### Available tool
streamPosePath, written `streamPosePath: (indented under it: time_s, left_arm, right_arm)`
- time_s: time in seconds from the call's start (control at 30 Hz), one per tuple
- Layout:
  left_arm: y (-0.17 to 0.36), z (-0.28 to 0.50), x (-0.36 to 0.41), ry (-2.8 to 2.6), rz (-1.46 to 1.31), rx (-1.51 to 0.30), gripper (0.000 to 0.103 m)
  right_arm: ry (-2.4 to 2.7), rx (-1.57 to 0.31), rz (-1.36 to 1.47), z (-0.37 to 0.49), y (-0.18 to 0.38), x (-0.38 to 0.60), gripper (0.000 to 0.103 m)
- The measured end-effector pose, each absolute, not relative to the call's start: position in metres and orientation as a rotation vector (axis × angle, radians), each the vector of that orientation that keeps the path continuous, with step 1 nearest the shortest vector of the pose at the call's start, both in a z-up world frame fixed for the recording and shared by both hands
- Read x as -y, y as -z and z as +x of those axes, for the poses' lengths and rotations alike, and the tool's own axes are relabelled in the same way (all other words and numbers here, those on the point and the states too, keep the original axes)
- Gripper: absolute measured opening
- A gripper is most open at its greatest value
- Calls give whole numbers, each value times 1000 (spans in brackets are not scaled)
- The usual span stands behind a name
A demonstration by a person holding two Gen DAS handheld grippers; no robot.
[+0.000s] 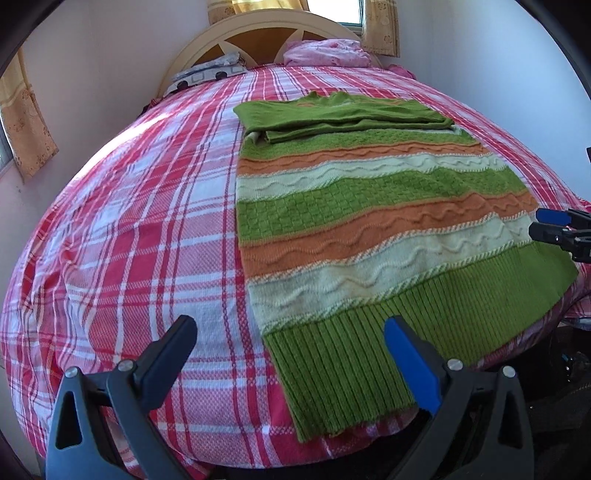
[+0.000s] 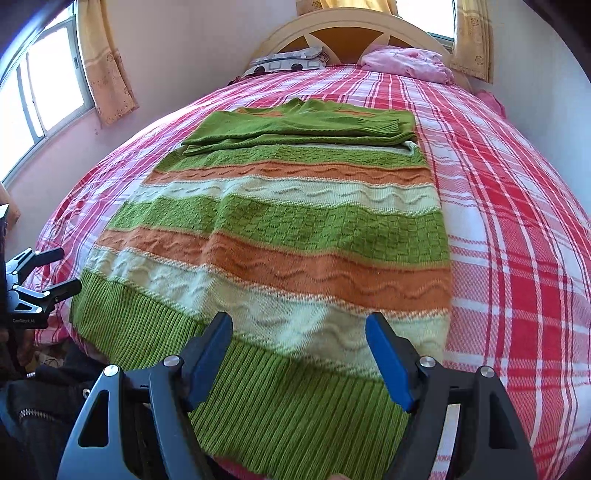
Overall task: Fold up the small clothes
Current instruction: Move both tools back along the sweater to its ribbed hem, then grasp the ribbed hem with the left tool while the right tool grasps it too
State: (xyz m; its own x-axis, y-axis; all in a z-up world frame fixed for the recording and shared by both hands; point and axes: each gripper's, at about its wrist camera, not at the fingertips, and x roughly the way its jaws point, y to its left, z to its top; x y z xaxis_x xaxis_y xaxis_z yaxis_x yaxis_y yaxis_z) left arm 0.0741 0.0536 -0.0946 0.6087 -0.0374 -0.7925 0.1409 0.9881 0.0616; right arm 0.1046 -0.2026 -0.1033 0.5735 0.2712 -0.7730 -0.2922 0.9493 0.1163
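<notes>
- Covering the near half of the bed (image 1: 110, 221), the sweater (image 1: 369, 221) lies flat, sleeves (image 2: 295, 125) already folded across the top.
- Body folds remain, judging by its full length.
- Left gripper (image 1: 291, 339) and right gripper (image 2: 299, 332) both gape, empty, over the hem (image 2: 277, 398).

Chunky knit wool sweater (image 2: 280, 236), ribbed hem, matt. Woven plaid cotton bedsheet (image 1: 122, 229), slightly coarse. Matt black plastic left gripper (image 1: 290, 341), blue pads, shiny metal rivets. Far headboard (image 2: 354, 27) smooth painted wood.
</notes>
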Motion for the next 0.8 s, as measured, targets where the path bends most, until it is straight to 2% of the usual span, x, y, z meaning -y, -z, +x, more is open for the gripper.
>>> streamPosePath:
  time_s: [0.07, 0.13, 0.3, 0.37, 0.47, 0.63, 0.67, 0.7, 0.73, 0.77, 0.8]
  left_arm:
    - [99, 73, -57, 116, 80, -939, 103]
    - [103, 72, -61, 125, 34, -961, 97]
    - [111, 69, -74, 150, -91, -1030, 74]
    - [115, 67, -74, 162, -118, -1055, 71]
    - [119, 65, -73, 170, -132, -1076, 58]
    - [122, 61, -72, 179, -138, -1078, 57]
    - [121, 60, -72, 179, -137, -1079, 53]
    - [121, 59, -73, 184, -138, -1081, 40]
    - [120, 58, -71, 194, -134, -1084, 33]
    - [118, 57, -69, 200, -124, -1085, 28]
    - [117, 55, -67, 198, -105, -1081, 28]
  right_arm:
    - [-329, -900, -20, 99, 103, 205, 75]
    - [-318, -897, -26, 93, 102, 207, 75]
    - [-290, -896, -21, 85, 105, 217, 76]
    - [-283, -899, -13, 84, 106, 221, 76]
    - [-275, -898, -10, 84, 106, 224, 76]
    - [-280, -902, -9, 79, 106, 224, 76]
    - [-276, -904, -6, 76, 106, 226, 76]
    - [-271, -903, -2, 73, 105, 228, 76]
    - [-265, -902, 3, 70, 104, 231, 76]
    - [-257, -903, 9, 66, 104, 235, 76]
    - [-246, -903, 17, 63, 104, 240, 76]
